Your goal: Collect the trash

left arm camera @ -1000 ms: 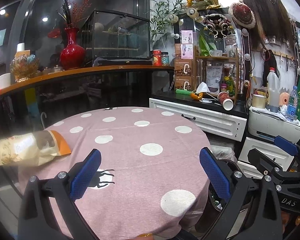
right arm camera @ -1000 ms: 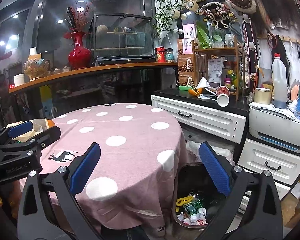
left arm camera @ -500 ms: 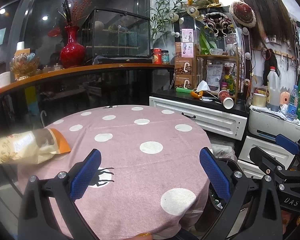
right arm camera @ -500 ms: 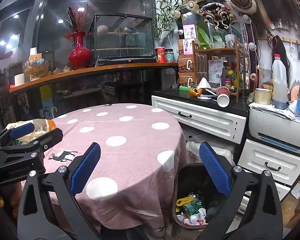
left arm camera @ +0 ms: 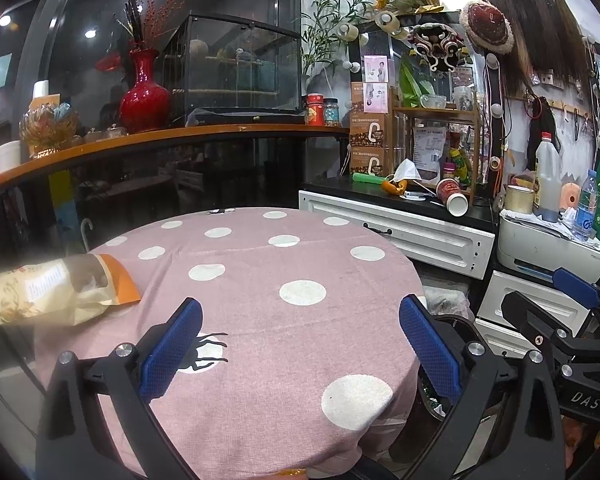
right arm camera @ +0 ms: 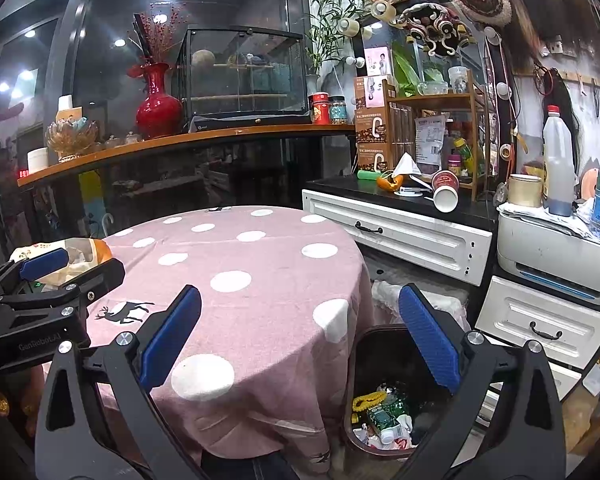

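Observation:
A yellow and orange snack bag (left arm camera: 60,288) lies at the left edge of the round pink polka-dot table (left arm camera: 260,272); it also shows in the right wrist view (right arm camera: 80,252), partly hidden behind my left gripper. My left gripper (left arm camera: 300,344) is open and empty above the table's near side, right of the bag. My right gripper (right arm camera: 300,336) is open and empty, over the table's right edge and a black trash bin (right arm camera: 384,396) holding several wrappers and bottles. A tipped paper cup (left arm camera: 454,198) and a crumpled mask (left arm camera: 406,172) lie on the black counter.
White drawer cabinets (right arm camera: 412,236) and a printer (right arm camera: 556,256) stand to the right. A wooden shelf (left arm camera: 160,140) with a red vase (left arm camera: 144,96) and a glass case runs behind the table. Bottles (right arm camera: 558,168) stand on the printer.
Both grippers have stayed open and almost still; the views shift only very slightly. The snack bag has not moved.

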Available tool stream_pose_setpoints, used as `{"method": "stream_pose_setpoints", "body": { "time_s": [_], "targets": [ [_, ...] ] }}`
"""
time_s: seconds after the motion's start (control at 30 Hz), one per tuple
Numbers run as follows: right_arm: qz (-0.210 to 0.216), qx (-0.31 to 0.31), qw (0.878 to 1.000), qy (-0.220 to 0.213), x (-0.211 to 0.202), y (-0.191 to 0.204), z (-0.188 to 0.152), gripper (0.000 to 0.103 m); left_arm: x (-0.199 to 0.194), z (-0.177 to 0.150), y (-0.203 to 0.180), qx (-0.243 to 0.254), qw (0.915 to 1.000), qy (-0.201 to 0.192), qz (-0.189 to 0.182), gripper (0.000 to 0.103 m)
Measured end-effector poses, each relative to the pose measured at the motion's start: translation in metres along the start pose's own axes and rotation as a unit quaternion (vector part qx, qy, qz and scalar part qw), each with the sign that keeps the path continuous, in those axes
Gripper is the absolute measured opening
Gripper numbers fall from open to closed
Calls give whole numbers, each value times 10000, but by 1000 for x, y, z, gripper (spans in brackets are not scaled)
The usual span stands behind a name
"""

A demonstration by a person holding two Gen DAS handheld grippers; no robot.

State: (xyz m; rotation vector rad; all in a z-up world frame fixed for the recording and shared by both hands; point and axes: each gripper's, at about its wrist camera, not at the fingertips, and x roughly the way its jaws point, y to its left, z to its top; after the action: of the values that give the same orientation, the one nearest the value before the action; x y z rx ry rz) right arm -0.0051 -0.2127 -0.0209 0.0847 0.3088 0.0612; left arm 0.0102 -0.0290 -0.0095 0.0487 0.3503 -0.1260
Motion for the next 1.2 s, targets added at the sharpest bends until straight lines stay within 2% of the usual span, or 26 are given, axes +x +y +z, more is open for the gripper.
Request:
{"method": "stream_pose_setpoints", "body": {
  "time_s": [1.2],
  "targets": [
    [-5, 7, 10000, 9, 0, 2, -2, 97, 2, -3, -1, -7, 10000, 41, -17, 98]
  ]
}}
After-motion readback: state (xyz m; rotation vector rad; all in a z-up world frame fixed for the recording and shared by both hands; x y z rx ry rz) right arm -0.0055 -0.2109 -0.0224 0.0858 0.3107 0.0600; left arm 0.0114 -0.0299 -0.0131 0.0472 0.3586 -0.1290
